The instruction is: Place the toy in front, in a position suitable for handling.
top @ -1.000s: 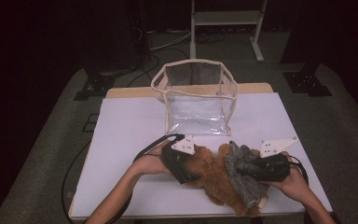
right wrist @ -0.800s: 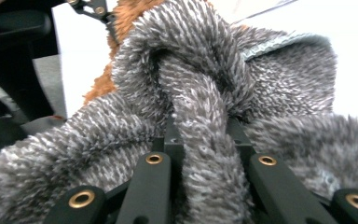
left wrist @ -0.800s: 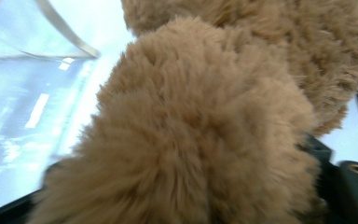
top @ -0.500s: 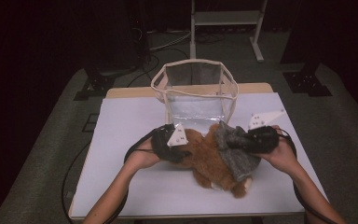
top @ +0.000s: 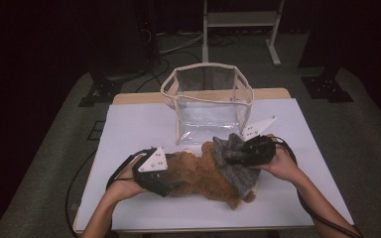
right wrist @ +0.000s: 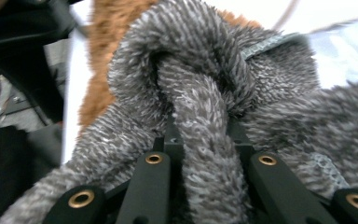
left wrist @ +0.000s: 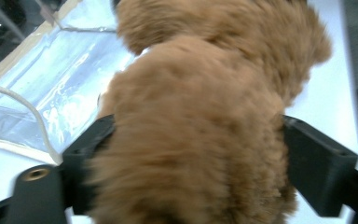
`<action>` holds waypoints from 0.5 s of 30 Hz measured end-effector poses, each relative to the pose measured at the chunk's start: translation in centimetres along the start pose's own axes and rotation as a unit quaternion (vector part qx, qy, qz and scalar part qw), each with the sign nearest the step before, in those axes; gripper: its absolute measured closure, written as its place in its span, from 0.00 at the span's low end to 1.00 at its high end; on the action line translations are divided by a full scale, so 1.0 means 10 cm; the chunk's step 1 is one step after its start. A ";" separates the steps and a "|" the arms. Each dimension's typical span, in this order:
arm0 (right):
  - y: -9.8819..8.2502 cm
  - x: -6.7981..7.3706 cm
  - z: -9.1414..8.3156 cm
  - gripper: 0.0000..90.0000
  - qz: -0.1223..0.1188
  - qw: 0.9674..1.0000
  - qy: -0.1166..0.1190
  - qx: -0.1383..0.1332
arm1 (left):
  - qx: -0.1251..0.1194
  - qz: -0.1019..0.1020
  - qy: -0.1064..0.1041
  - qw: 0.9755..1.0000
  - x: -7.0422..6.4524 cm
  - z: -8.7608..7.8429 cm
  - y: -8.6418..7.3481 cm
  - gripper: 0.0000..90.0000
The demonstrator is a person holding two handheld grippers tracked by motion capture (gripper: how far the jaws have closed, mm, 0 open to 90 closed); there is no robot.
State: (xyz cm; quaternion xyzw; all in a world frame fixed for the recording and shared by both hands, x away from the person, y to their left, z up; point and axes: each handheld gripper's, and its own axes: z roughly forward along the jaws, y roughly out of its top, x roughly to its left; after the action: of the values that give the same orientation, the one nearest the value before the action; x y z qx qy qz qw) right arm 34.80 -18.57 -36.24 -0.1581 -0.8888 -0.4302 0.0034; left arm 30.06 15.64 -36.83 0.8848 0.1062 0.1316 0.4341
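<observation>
Your right claw [right wrist: 205, 154] is pinching a fold of the grey cloth [top: 233, 161]. Your left claw [left wrist: 196, 154] has just been opening, its jaws sitting wide around the brown plush [top: 198, 173], which is lying on the worktop [top: 129, 124] just in front of the clear bag [top: 206, 106].

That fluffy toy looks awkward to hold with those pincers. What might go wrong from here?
The left gripper has just been opening; its jaws sit either side of the brown plush toy, so that end may sag or slip free. The right gripper pinches only a fold of the toy's grey garment, which could stretch or pull off. The clear bag stands close behind and looks light enough to be knocked over.
</observation>
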 end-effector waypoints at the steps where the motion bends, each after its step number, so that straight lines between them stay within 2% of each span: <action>1: -0.03 0.08 -0.02 0.84 -0.010 1.000 0.000 0.002 | -0.006 -0.010 0.001 1.000 0.02 -0.01 0.01 0.08; 3: -0.08 0.19 -0.05 0.84 -0.016 1.000 0.000 0.004 | -0.003 -0.004 -0.005 1.000 0.02 0.01 0.02 0.08; 4: -0.11 0.23 -0.07 0.84 -0.019 1.000 0.003 0.002 | 0.000 0.004 -0.025 1.000 0.00 0.04 0.02 0.12; 6: -0.15 0.30 -0.12 0.84 -0.029 1.000 -0.002 0.004 | 0.015 0.032 -0.026 0.999 -0.05 0.10 0.02 0.19; 8: -0.16 0.33 -0.18 0.84 -0.031 0.999 -0.020 0.003 | 0.028 0.028 -0.031 0.999 -0.08 0.17 0.00 0.28; 11: -0.17 0.26 -0.28 0.84 -0.024 0.999 -0.035 -0.002 | 0.052 0.040 -0.032 0.997 -0.13 0.24 -0.03 0.33; 15: -0.28 0.09 -0.41 0.84 0.004 0.998 -0.055 -0.006 | 0.029 0.024 -0.033 0.999 -0.13 0.24 -0.06 0.33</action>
State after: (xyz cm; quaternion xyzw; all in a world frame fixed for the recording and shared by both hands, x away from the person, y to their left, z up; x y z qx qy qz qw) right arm 32.59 -23.04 -35.66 -0.1845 -0.8845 -0.4262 -0.0445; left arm 29.62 13.81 -38.91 0.9034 0.0743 0.1091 0.4079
